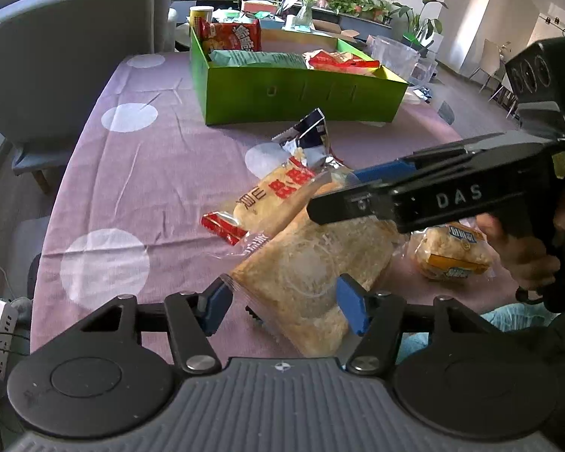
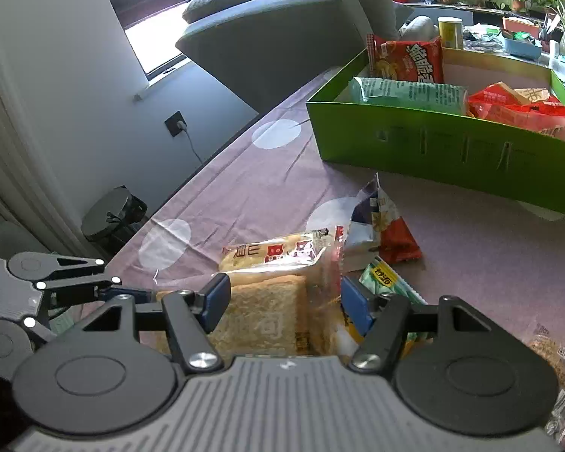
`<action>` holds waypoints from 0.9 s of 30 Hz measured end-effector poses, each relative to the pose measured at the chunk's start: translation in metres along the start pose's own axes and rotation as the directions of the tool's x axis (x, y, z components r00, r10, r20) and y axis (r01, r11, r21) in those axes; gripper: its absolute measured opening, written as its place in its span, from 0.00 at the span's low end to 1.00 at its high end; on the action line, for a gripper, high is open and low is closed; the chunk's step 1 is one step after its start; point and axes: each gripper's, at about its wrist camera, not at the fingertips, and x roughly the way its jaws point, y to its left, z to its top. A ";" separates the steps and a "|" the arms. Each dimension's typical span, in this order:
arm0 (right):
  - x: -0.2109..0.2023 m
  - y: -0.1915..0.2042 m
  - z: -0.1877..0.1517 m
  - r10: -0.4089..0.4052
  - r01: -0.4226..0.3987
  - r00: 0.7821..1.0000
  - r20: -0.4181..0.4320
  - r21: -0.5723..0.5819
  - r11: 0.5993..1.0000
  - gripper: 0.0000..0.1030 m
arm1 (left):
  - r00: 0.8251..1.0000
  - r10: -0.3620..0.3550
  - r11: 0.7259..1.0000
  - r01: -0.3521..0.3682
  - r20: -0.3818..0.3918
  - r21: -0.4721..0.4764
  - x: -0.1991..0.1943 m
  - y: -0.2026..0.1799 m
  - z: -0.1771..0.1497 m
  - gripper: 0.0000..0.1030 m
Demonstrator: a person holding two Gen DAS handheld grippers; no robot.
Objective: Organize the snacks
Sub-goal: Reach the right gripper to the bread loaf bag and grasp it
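A large clear bag of toast bread (image 1: 312, 275) lies tilted on the purple tablecloth. My left gripper (image 1: 284, 301) is shut on its near end, a blue pad pressing each side. From the right, my right gripper (image 1: 335, 192) is shut on the far end of the same bag. In the right wrist view the toast bag (image 2: 260, 316) sits between the right gripper's (image 2: 284, 301) pads, and the left gripper (image 2: 139, 293) reaches in from the left. A second bread bag with red print (image 1: 275, 196) (image 2: 275, 256) lies just behind. The green box (image 1: 293, 94) (image 2: 433, 143) stands further back with several snack packs inside.
A crumpled blue and white packet (image 1: 312, 135) (image 2: 376, 226) lies between the bags and the box. A small bun pack with a yellow label (image 1: 452, 252) sits under the person's hand (image 1: 519, 248). A green packet (image 2: 388, 282) lies by the right pad. A grey sofa (image 1: 67, 56) borders the table.
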 end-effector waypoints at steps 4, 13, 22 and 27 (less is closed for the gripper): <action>-0.002 0.000 0.000 0.022 -0.022 1.000 -0.008 0.000 1.000 0.63 | 1.000 0.006 1.000 -0.006 0.009 0.011 0.003 0.002 0.006 0.55; -0.009 -0.006 -0.001 -0.037 0.037 0.999 0.006 0.028 0.999 0.63 | 0.999 0.036 0.999 -0.037 0.029 0.016 0.009 0.005 0.015 0.63; 0.002 -0.009 0.002 0.019 -0.017 0.999 -0.031 0.050 0.999 0.63 | 0.999 0.032 0.998 -0.033 0.015 0.050 0.009 -0.003 0.018 0.60; -0.012 -0.005 0.007 0.025 -0.025 1.000 0.013 0.035 0.999 0.52 | 0.997 0.031 0.997 -0.037 0.074 0.073 -0.002 -0.009 0.032 0.58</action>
